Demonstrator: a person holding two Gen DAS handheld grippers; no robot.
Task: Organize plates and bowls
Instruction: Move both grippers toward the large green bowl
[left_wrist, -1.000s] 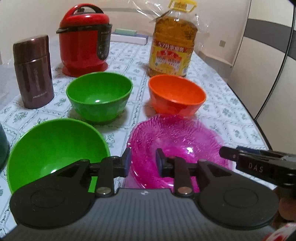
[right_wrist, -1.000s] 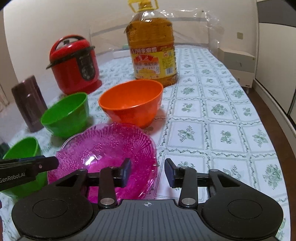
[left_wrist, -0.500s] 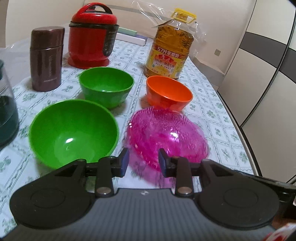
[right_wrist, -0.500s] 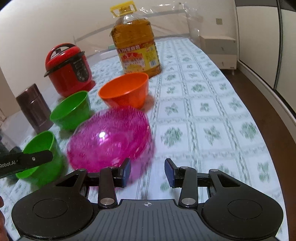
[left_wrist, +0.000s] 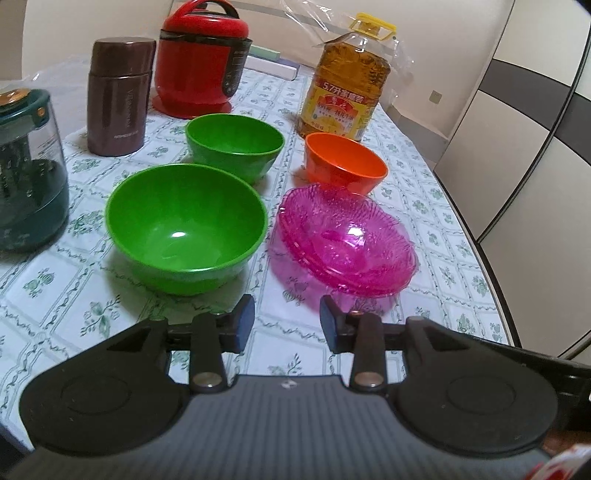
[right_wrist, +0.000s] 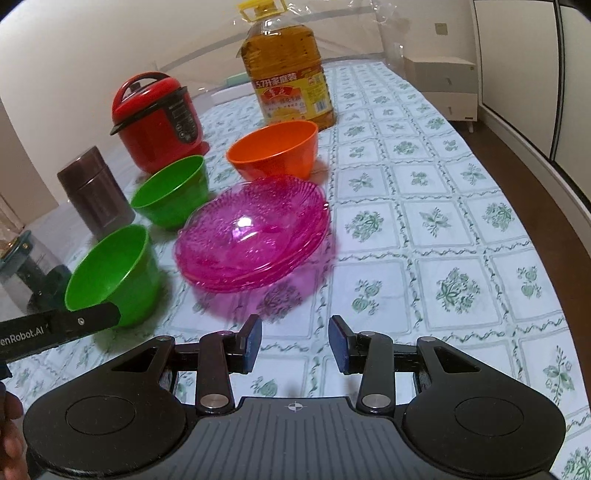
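A stack of clear pink plates (left_wrist: 347, 243) (right_wrist: 255, 245) rests on the tablecloth. A big green bowl (left_wrist: 186, 227) (right_wrist: 112, 271) sits left of it, a smaller green bowl (left_wrist: 234, 146) (right_wrist: 171, 190) behind that, and an orange bowl (left_wrist: 343, 168) (right_wrist: 275, 149) behind the plates. My left gripper (left_wrist: 286, 321) is open and empty, hovering above the table short of the plates and big bowl. My right gripper (right_wrist: 295, 343) is open and empty, in front of the plates, apart from them.
A red rice cooker (left_wrist: 201, 61) (right_wrist: 159, 120), a large oil bottle (left_wrist: 343, 79) (right_wrist: 288, 70), a brown flask (left_wrist: 118, 96) (right_wrist: 94, 192) and a dark green glass jar (left_wrist: 26, 173) stand at the back and left. The table edge (left_wrist: 491, 273) drops off on the right.
Both grippers have pulled back and risen from the pink plates, which now lie farther ahead. Both stay open and empty.
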